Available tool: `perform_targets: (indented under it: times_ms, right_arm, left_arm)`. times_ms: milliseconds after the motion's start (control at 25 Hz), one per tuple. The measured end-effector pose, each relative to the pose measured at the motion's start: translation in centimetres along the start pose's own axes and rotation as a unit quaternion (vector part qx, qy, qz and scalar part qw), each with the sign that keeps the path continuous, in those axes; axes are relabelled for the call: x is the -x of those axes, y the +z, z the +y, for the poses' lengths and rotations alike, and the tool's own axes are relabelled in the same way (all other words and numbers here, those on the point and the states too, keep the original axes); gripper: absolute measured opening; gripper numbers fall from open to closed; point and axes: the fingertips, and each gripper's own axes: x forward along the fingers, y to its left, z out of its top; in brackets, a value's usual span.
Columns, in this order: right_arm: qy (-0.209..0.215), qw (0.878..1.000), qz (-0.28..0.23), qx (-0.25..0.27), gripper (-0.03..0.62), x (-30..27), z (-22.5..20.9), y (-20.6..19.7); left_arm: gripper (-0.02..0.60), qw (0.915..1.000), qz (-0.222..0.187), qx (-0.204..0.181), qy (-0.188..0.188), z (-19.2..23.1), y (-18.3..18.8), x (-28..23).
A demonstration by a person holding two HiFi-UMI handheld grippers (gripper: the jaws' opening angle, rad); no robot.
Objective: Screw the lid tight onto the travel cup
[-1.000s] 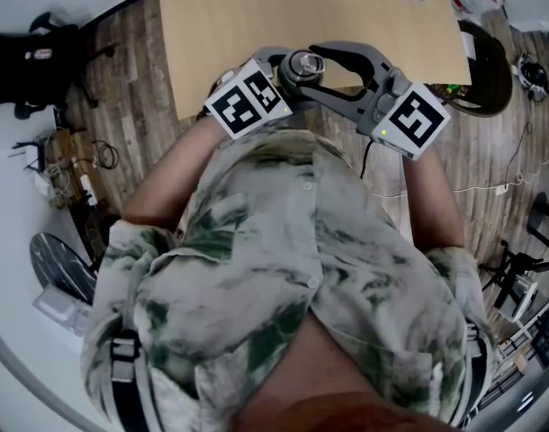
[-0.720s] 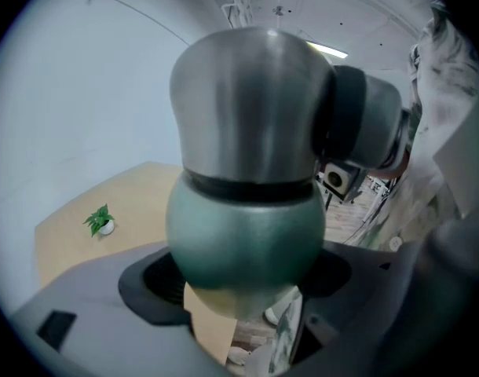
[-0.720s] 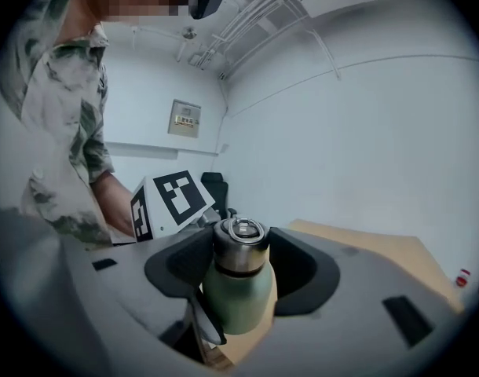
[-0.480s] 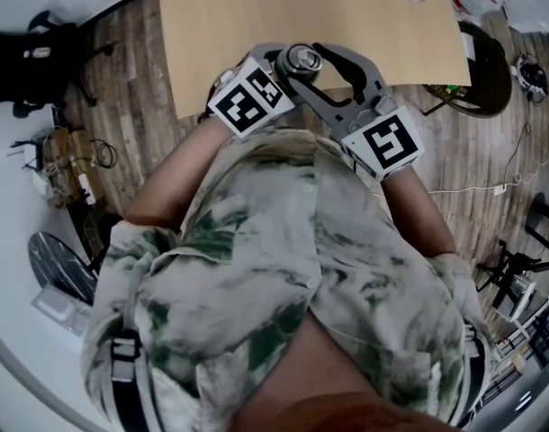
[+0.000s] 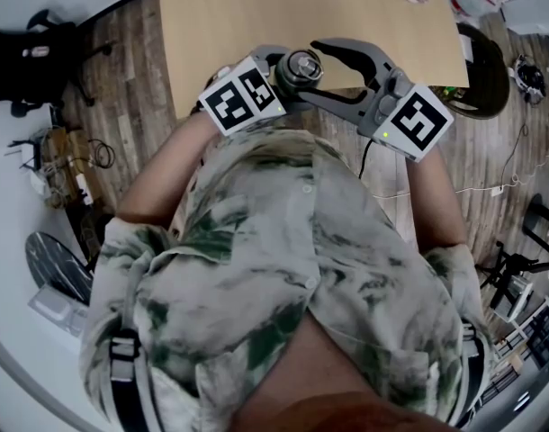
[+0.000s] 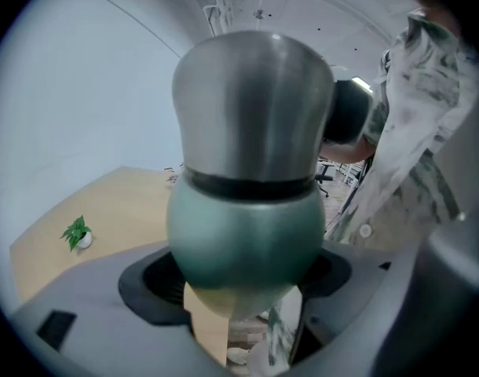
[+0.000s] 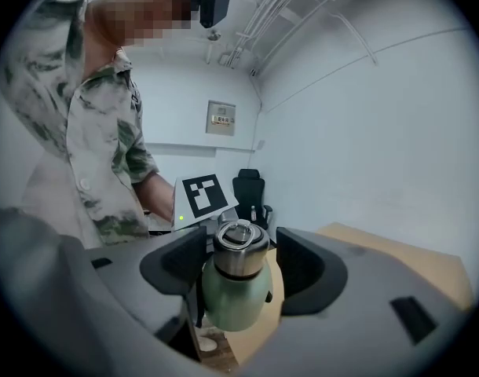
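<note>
Travel cup [image 7: 235, 297] is off the surface [image 5: 256, 16], held in the air over its near edge, close to the person's shirt [image 5: 283, 241]. Left tongs [image 6: 238, 285] are clamped on the green body, with the cup roughly upright and the steel lid [image 7: 239, 251] on top. Right tongs [image 7: 241, 267] come in from the right. Their jaws have just been opening and stand wide on either side of the lid, pads clear of it. Lid sits on the cup.
</note>
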Motion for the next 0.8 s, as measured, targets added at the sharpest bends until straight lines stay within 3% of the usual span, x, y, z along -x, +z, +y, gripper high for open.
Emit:
perform_targets:
  times_ms: [240, 440, 600, 800]
  right_arm:
    - [0.049, 0.999, 0.014, 0.015, 0.277, -0.4, 1.2, 0.1]
    - [0.065, 0.997, 0.021, 0.023, 0.267, -0.6, 1.7, 0.1]
    - [0.046, 0.998, 0.022, 0.023, 0.256, -0.8, 1.4, -0.2]
    - [-0.017, 0.999, 0.028, 0.013, 0.255, -1.4, 0.0, -1.0]
  left_arm:
    - [0.385, 0.9991, 0.002, -0.023, -0.035, -1.2, 0.0, 0.2]
    - [0.385, 0.9974, 0.005, -0.040, -0.059, -2.2, -0.1, 0.3]
    - [0.385, 0.9986, 0.003, -0.030, -0.044, -1.6, -0.3, 0.1]
    - [0.384, 1.0000, 0.008, 0.003, 0.000, 0.2, -0.7, -0.3]
